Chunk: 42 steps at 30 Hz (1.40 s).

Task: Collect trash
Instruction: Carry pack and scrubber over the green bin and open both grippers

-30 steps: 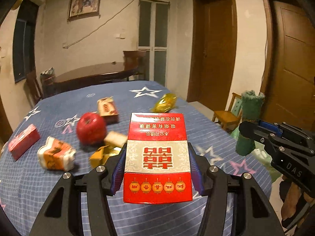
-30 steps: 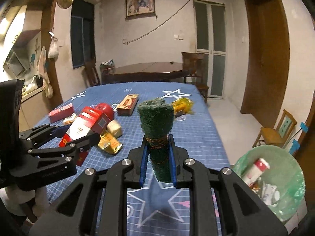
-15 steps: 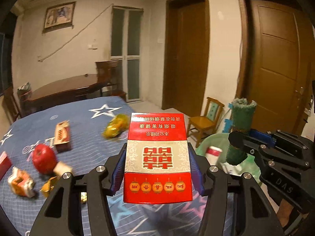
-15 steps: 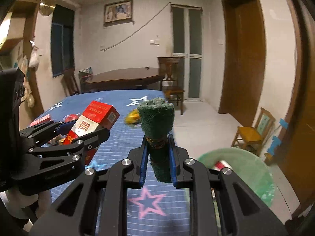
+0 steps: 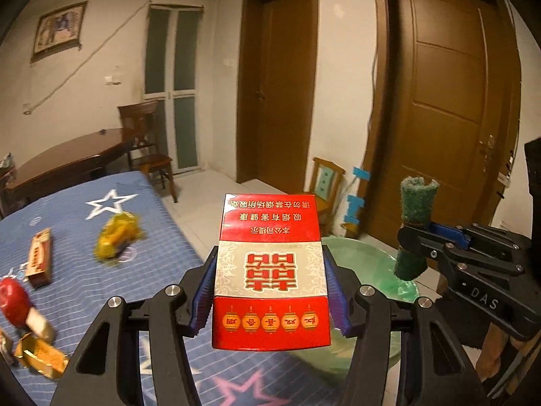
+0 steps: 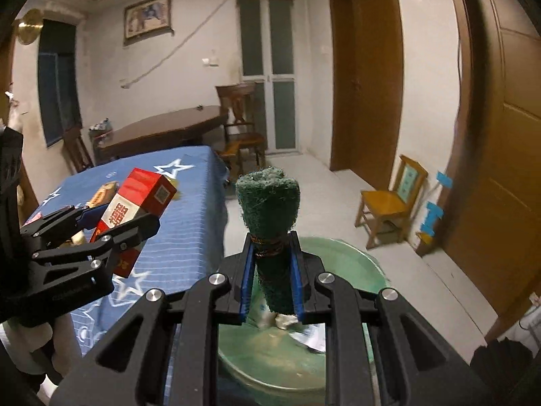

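Note:
My left gripper is shut on a red and white cigarette box, held in the air past the table's right edge; it also shows in the right wrist view. My right gripper is shut on a rolled green scouring pad, held above the green-lined trash bin. The pad and bin also show in the left wrist view. Some trash lies inside the bin.
The blue star-patterned table holds a yellow wrapper, a long carton, a red apple and a gold wrapper. A small wooden chair stands by the brown doors. A dark wooden table is behind.
Both grippers have swung right, away from the table, with their loads. The bin has come under the right gripper, and the table items have slid to the left of the views.

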Tool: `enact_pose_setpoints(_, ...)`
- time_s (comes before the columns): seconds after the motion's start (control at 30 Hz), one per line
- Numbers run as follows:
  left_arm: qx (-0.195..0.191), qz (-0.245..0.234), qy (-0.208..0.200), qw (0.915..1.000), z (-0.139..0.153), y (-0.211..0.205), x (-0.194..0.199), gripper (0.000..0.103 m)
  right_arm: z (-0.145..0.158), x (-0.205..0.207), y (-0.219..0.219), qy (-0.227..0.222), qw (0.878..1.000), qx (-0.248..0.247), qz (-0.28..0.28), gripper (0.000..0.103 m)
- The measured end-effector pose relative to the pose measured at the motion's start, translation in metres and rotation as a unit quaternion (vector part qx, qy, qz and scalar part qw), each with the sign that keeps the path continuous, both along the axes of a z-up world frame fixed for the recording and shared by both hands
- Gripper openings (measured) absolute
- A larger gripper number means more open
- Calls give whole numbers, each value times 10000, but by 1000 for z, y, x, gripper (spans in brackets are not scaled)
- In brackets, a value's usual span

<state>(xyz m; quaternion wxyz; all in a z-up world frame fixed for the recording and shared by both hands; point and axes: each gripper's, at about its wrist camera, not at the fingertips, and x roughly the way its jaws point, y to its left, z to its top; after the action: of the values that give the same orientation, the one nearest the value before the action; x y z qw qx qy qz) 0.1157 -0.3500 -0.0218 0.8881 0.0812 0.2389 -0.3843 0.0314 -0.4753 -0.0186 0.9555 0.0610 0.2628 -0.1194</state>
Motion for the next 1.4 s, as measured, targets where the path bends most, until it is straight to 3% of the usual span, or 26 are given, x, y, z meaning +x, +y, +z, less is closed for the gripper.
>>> enact_pose_setpoints(0.3,410,-419,421,9974,-42,-67,9,58,-33,7,-38,468,9980,409,-110,17)
enact_pose_setpoints(0.67,745,-447,640,9942,-86,-95,22,58,-63,15,-60,885,9937,669,-130,17)
enact_pose_setpoints(1.4,772,-457,654,9938,-86,-99,19,58,-63,16,-66,891,9936,686,-118,17)
